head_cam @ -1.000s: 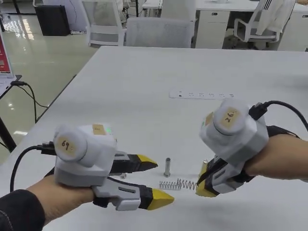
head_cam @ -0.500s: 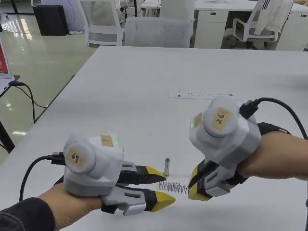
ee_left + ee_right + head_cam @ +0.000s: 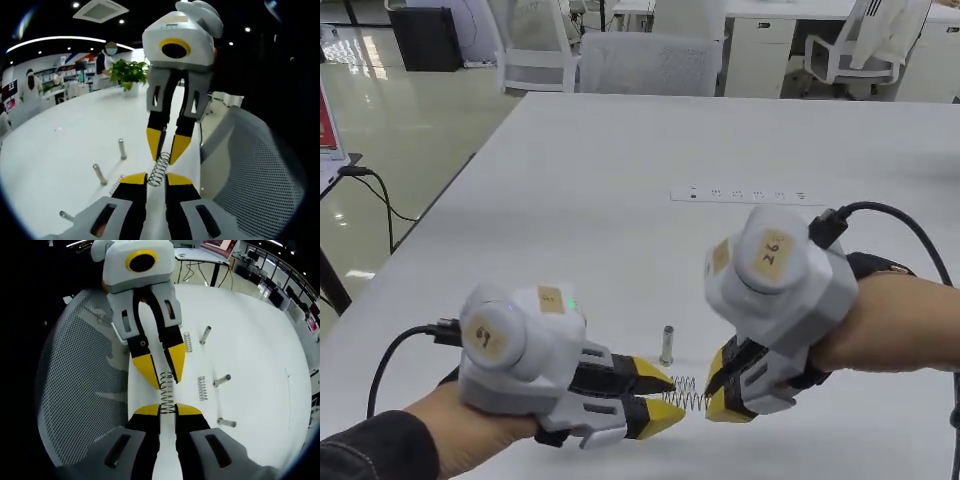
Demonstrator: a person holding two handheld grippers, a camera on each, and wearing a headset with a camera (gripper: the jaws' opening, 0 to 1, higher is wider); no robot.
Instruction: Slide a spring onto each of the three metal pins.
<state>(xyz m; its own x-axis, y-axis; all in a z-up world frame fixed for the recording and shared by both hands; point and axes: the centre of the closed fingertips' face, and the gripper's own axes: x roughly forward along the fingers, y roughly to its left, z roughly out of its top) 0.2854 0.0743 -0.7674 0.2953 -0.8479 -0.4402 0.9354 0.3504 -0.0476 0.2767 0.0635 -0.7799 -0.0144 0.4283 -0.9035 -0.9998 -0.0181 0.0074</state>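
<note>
- We are holding the thin coiled steel-wire spring (image 3: 687, 393) low over the near edge of the white table (image 3: 620, 200), stretched between the two grippers.
- The right gripper (image 3: 167, 411) is gripping one end, with its yellow-tipped fingers clamped on the coil.
- The left gripper (image 3: 156, 179) is flanking the other end with its fingers narrowly apart. We cannot tell whether they are pressing on it.
- We are judging the spring to be light, flexible and quick to buckle or roll. We are advising a hold near one end, leaving the other end free.
- Three short silver metal pins are standing beside the spring: first pin (image 3: 205, 334), second pin (image 3: 221, 380), third pin (image 3: 226, 422).
- One loose spring (image 3: 188, 341) and another loose spring (image 3: 202, 388) are lying among them.
- The flat white power strip (image 3: 740, 196) is lying well apart and is obstructing nothing.
- In our judgement, the left gripper itself is blocking the end that must meet a pin.
</note>
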